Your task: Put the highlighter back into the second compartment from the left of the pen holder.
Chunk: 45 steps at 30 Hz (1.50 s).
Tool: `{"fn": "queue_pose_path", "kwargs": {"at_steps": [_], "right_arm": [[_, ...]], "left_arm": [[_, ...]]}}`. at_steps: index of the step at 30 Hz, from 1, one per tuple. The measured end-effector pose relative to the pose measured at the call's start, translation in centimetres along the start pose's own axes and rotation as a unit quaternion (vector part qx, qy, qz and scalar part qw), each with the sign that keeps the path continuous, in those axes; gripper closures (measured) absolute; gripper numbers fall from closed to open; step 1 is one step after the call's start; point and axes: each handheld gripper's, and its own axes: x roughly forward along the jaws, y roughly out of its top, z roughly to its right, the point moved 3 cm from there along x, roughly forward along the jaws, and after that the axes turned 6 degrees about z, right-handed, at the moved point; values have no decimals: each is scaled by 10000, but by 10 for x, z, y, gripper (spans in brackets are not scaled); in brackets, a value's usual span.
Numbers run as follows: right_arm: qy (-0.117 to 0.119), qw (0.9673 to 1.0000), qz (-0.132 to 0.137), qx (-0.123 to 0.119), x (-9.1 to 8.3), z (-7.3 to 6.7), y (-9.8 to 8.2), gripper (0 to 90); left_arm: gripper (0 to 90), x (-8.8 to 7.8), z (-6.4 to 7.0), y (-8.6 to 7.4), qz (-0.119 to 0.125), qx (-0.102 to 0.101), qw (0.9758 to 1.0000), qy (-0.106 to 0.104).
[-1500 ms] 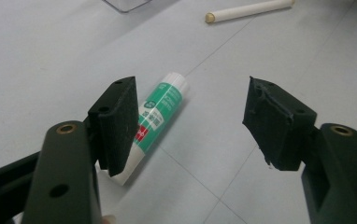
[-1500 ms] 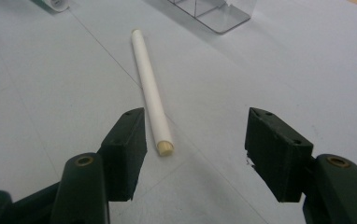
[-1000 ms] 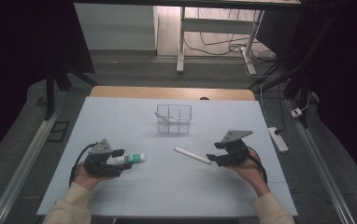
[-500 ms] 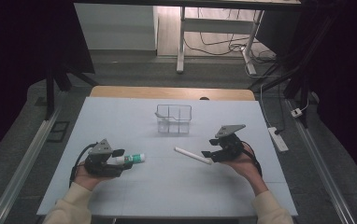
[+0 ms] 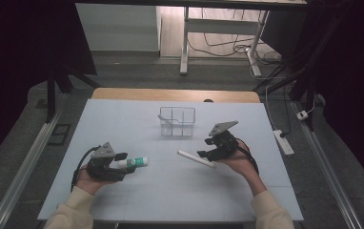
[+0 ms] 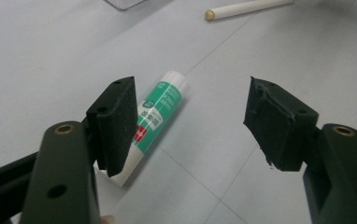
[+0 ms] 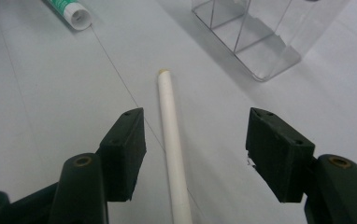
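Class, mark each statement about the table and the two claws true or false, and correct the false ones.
1. The left claw is clamped on the green-and-white tube. False: its jaws stand open, and the tube lies on the table beside one jaw.
2. The white stick lies on the table between the open jaws of the right claw. True.
3. The clear divided container holds the white stick. False: the stick lies on the table in front of the container.
4. The tube's white cap end points away from the left claw. True.
5. The clear container stands farther from the person than both claws. True.
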Motion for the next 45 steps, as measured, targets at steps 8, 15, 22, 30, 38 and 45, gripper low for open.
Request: {"fn": "queue_pose_path", "kwargs": {"at_steps": [8, 15, 22, 30, 38, 45], "right_arm": [[129, 9996, -227, -58, 13, -4, 5, 371], [282, 9983, -498, -129, 29, -8, 8, 367], [309, 9972, -653, -207, 47, -8, 10, 370], [385, 9950, -877, -293, 62, -13, 13, 387], [425, 9939, -1002, -168, 66, -10, 9, 413], [454, 9925, -1115, -226, 70, -12, 7, 459]], "left_arm": [[349, 0, 0, 0, -6, 3, 10000, -13], [348, 1, 0, 0, -35, 19, 10000, -24], [348, 1, -1, -1, -36, 7, 10000, -25], [347, 0, -1, -1, -13, -6, 10000, -13], [347, 0, -2, -1, -18, -10, 10000, -9], [347, 0, -3, -1, -11, -17, 10000, -1]]}}
